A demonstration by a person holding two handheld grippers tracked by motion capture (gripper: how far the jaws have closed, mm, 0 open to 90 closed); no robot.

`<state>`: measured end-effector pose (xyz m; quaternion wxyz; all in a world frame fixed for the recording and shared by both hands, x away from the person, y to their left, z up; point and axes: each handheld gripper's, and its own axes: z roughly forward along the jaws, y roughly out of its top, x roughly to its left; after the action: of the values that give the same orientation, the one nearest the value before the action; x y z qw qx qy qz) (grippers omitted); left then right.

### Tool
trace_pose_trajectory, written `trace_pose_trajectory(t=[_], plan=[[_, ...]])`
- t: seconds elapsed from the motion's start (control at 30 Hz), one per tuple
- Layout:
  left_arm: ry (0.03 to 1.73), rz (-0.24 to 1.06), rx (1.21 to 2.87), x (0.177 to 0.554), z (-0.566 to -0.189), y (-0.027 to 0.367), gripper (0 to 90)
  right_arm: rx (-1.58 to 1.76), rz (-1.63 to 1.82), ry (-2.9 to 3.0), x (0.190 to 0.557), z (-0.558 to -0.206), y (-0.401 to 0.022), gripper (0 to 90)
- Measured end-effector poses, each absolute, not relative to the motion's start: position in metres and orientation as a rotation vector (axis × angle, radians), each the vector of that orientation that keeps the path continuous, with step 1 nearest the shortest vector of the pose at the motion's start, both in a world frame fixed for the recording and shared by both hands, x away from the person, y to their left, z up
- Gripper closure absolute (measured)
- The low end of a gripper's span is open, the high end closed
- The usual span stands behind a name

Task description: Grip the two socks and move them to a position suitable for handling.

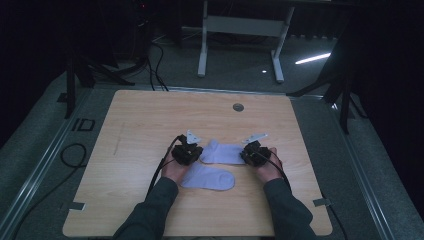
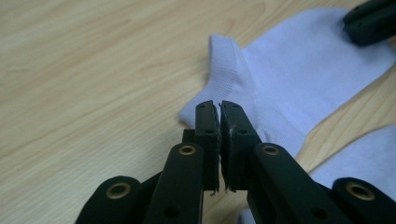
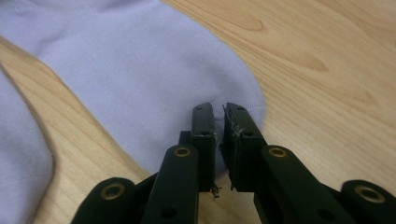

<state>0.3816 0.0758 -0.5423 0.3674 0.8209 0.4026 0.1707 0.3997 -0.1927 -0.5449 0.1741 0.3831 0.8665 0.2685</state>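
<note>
On the table (image 1: 150, 115) centre, far sock (image 1: 225, 152) lies flat | left gripper (image 2: 219, 112) pinches its cuff corner, right gripper (image 3: 219, 116) its toe, jaws nearly closed | risk: your thin bites slip when you lift, dropping it onto near sock (image 1: 210, 178).

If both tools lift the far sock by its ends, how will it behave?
The far sock looks like thin knit cloth lying flat, so it would probably sag in the middle. It seems light. Pushed, it would likely bunch up on the wooden table rather than slide.
</note>
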Motion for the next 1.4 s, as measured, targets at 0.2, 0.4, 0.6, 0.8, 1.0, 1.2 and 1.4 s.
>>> trace_pose_trajectory(t=[0.2,0.4,0.6,0.8,1.0,1.2,1.4], plan=[[1.039,0.424,2.078,0.372,-0.532,0.092,83.2,1.102,0.796,2.45,0.394,-0.543,-0.196,77.9],[1.048,0.373,2.078,0.362,-0.528,0.112,79.9,1.07,0.843,2.441,0.393,-0.533,-0.193,73.6],[1.088,0.372,2.044,0.351,-0.529,0.131,78.0,1.024,0.851,2.471,0.394,-0.529,-0.176,67.9],[1.116,0.385,2.033,0.34,-0.533,0.144,76.0,0.965,0.826,2.506,0.396,-0.53,-0.152,62.4],[1.134,0.439,2.045,0.332,-0.539,0.154,76.0,0.894,0.783,2.54,0.397,-0.531,-0.129,58.4],[1.129,0.466,2.054,0.324,-0.537,0.161,75.0,0.863,0.773,2.553,0.4,-0.532,-0.113,54.3],[1.149,0.461,2.05,0.317,-0.54,0.17,74.3,0.871,0.777,2.57,0.405,-0.535,-0.103,52.6]])
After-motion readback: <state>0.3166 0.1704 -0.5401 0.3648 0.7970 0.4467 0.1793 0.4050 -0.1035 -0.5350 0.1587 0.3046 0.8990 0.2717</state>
